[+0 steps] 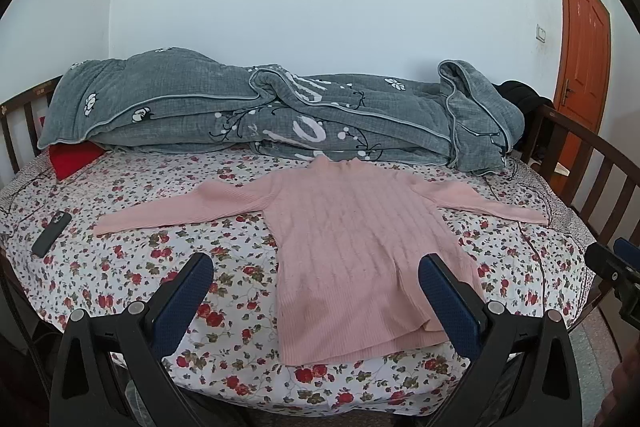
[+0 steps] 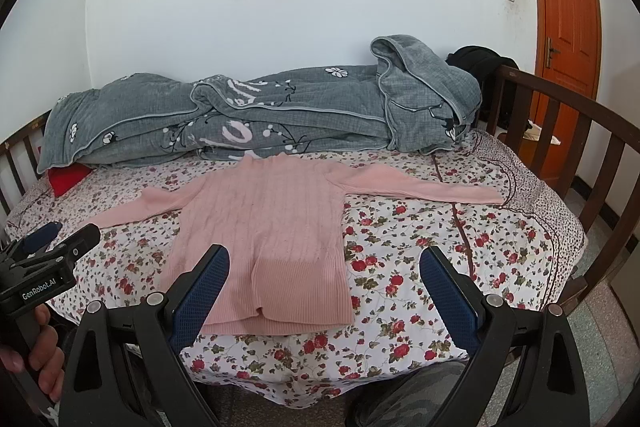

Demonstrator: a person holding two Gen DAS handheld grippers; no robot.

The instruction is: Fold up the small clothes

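A pink ribbed sweater (image 1: 340, 235) (image 2: 272, 223) lies flat on the flowered bed sheet (image 1: 132, 259) (image 2: 420, 267), sleeves spread to both sides, hem toward me. My left gripper (image 1: 316, 267) hovers open above the near edge of the bed, its fingers straddling the sweater's lower left part without touching it. My right gripper (image 2: 324, 259) is open too, held over the sweater's hem and the sheet to its right. Nothing sits between either pair of fingers. In the right wrist view the left gripper's body (image 2: 44, 267) shows at the left edge, held by a hand (image 2: 44, 351).
A bunched grey quilt (image 1: 260, 115) (image 2: 260, 111) lies along the wall side of the bed. A red cloth (image 1: 72, 159) peeks out beneath it. A dark phone (image 1: 51, 233) rests on the sheet at left. Wooden rails (image 2: 568, 147) edge the bed, an orange door (image 2: 568, 7) stands right.
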